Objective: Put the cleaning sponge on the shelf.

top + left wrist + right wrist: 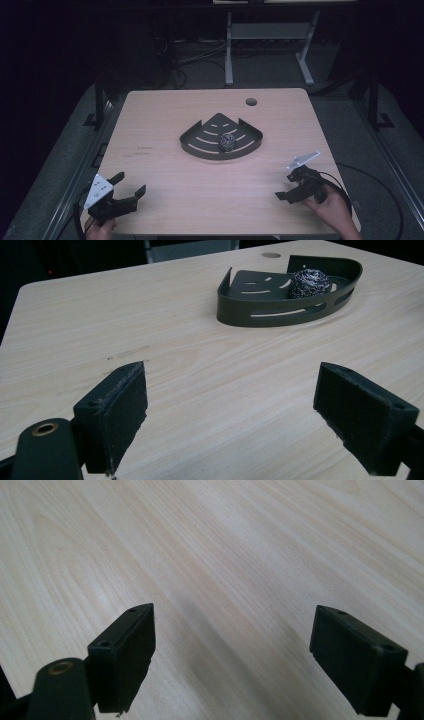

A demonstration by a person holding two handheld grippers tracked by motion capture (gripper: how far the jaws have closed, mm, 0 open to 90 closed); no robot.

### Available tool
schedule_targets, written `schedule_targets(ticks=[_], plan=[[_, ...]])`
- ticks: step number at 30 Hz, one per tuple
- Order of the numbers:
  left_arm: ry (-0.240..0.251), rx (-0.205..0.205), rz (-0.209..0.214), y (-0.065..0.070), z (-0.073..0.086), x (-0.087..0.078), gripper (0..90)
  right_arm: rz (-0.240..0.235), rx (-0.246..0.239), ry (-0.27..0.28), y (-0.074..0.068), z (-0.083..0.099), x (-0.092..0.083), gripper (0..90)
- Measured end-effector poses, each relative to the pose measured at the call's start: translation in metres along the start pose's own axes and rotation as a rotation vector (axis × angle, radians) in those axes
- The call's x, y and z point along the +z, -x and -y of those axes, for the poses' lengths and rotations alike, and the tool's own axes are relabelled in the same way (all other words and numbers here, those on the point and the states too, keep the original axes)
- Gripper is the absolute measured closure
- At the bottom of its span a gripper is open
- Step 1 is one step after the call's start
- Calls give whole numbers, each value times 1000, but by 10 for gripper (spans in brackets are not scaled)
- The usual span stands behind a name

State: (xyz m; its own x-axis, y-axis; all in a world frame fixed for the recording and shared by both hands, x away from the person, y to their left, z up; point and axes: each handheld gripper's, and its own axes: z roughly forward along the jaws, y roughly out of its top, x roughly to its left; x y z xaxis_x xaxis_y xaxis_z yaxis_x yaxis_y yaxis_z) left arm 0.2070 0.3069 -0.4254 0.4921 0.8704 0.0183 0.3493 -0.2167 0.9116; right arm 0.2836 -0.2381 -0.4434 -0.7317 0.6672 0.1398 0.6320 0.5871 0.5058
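A steel-wool ball [227,142] sits in a dark corner tray [200,145] at the table's [165,115] centre. Near left, the left gripper [131,183] is spread and empty. Near right, the right gripper [283,187], also spread, is partly hidden by the hand.

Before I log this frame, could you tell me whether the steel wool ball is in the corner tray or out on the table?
In: the steel wool ball sits inside the dark corner tray, enclosed by its raised wall; the left gripper view shows the same.
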Motion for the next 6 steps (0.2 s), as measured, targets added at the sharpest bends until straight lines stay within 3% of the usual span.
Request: schedule_targets(ticks=[6], plan=[[6, 17, 0, 4, 1, 2, 132, 7, -2, 18, -9, 9, -2, 175]])
